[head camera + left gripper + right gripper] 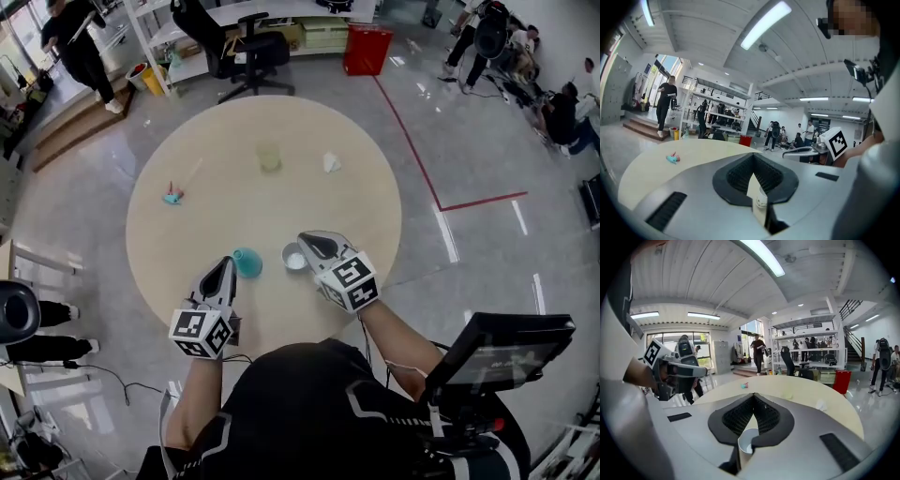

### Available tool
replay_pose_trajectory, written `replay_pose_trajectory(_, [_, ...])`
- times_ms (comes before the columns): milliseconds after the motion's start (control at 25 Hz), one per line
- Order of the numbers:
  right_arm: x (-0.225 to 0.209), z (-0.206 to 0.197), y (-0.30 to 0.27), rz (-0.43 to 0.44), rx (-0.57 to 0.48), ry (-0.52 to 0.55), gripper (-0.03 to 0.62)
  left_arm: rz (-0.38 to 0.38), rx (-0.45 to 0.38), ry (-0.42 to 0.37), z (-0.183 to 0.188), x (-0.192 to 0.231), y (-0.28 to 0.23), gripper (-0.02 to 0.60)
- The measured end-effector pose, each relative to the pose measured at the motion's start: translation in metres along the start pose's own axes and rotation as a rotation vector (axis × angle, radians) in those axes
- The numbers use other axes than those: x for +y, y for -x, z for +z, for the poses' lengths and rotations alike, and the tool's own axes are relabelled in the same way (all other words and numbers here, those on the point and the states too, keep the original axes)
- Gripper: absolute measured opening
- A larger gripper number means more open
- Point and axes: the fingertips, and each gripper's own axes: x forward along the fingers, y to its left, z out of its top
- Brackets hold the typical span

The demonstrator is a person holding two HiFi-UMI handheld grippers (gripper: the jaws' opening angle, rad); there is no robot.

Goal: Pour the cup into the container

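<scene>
The round beige table [169, 246] serves as the landmark. Over its near edge, left of centre, the left gripper [225, 265] hovers with its jaws pressed together and nothing clamped. Through the slit behind the tips its own view shows only table and a small white printed vessel [761, 198], which I cannot confidently match to anything in the head view.

Just to the right, standing on the table by that same edge, is the small teal cup [247, 263], the thing to be poured. It looks light and thin-walled, likely to flex or skid if squeezed hard. I would take it across the mid wall, kept upright, leaving the rim free for the pour.

Next right on the table, close beside the cup, stands the short white round container [295, 257], open-topped. Above the near edge, right of centre, the right gripper [307, 244] is likewise clenched and empty, with that container showing beneath its jaws.
</scene>
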Motion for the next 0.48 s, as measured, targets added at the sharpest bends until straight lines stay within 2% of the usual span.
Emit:
replay_pose_trajectory(200, [-0.005, -0.001, 0.004, 0.0, 0.012, -0.014, 0.006, -0.006, 0.004, 0.008, 0.003, -0.012, -0.004, 0.0])
replay_pose_trajectory(360, [-0.006, -0.001, 0.011, 0.029, 0.01, -0.018, 0.006, -0.022, 0.013, 0.028, 0.003, -0.029, -0.002, 0.0])
replay_pose_trajectory(480, [0.002, -0.001, 0.022, 0.062, -0.014, -0.028, 0.006, -0.007, 0.029, 0.012, -0.005, -0.042, 0.011, 0.002])
